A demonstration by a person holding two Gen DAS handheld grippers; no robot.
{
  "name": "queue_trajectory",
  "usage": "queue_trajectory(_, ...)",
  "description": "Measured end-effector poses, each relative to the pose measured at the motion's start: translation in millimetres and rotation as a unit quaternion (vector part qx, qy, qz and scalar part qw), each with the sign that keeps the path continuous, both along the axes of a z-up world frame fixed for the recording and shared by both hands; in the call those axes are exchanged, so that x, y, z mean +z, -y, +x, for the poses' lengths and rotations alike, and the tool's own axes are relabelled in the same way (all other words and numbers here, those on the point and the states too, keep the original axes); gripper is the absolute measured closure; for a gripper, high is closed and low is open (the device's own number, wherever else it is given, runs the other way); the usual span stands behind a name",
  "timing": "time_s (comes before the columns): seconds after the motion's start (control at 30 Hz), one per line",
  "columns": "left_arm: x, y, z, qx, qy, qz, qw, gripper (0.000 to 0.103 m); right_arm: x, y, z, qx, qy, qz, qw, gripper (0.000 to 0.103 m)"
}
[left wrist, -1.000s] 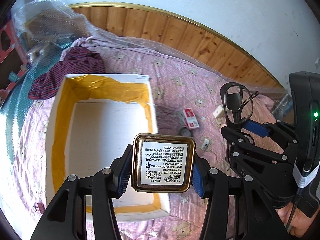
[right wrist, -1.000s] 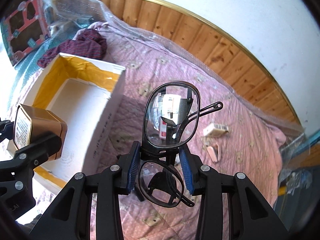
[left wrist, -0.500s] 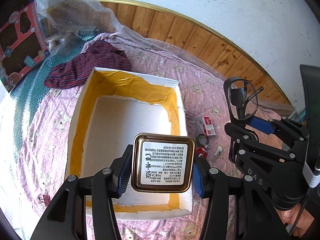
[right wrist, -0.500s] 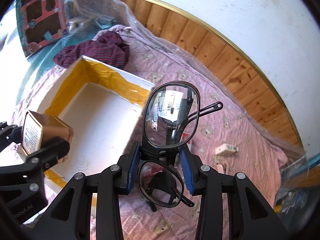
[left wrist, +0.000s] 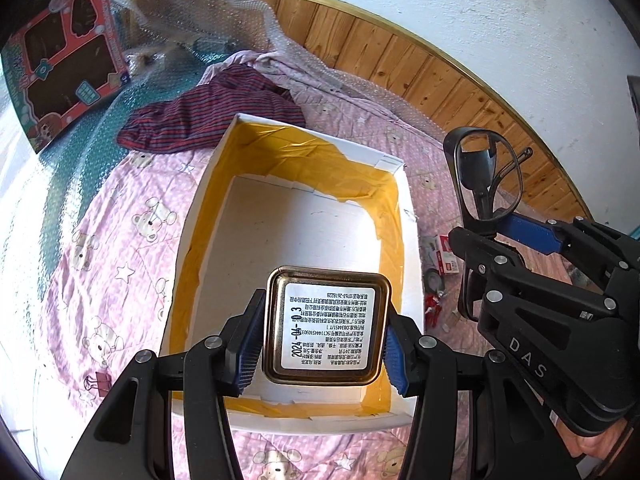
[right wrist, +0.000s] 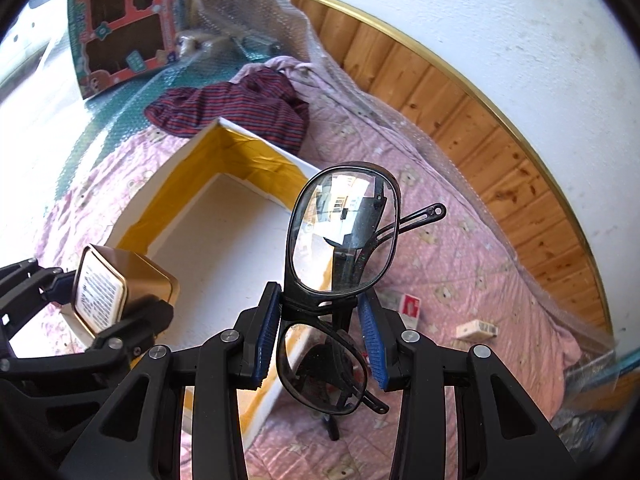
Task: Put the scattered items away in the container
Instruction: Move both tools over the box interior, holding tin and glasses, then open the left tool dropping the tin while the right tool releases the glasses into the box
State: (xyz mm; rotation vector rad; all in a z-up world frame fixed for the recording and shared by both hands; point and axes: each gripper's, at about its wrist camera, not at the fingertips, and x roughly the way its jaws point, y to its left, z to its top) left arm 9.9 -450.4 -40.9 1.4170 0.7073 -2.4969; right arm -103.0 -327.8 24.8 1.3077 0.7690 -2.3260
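Now both hands are loaded and poised at the box, so the step in hand is the drop-off. The left hand-held gripper (left wrist: 325,354) is clamped on a gold tin (left wrist: 327,325), its blue pads pressed to the tin's two sides, the labelled face turned to the camera; the tin hangs above the near end of the white box (left wrist: 199,216), whose inner walls are lined with yellow tape and whose floor looks bare. The right hand-held gripper (right wrist: 319,338) is closed on a pair of black-framed glasses (right wrist: 340,248), pinched at the bridge, one lens standing up at twelve o'clock and the other hanging below between the fingers. From the right wrist view the box lies at about ten o'clock of the glasses, with the tin at nine. Other bits remain on the pink bedspread (left wrist: 120,248): a red-and-white packet (right wrist: 411,309) and a small pale box (right wrist: 478,329) at about three to four o'clock of the glasses. Next, I judge, the tin should be lowered into the box and released, then the glasses carried left over the rim and set down gently, since lenses may scratch.
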Motion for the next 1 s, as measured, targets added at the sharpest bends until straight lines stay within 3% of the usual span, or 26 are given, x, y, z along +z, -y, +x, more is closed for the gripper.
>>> queue_trajectory(0.57, -24.3, 5.5, -4.9, 0.005, 0.046, 0.006, 0.9989, 0.05, -30.0, 26.7, -12.9, 0.028, 0.039, -0.006, 0.999, 0.062)
queue_trajectory(1.0, -52.6, 7.1, -27.5, -0.001, 0.095, 0.009, 0.9954, 0.05, -72.4, 28.0, -42.4, 0.032, 0.12, -0.04, 0.991, 0.062)
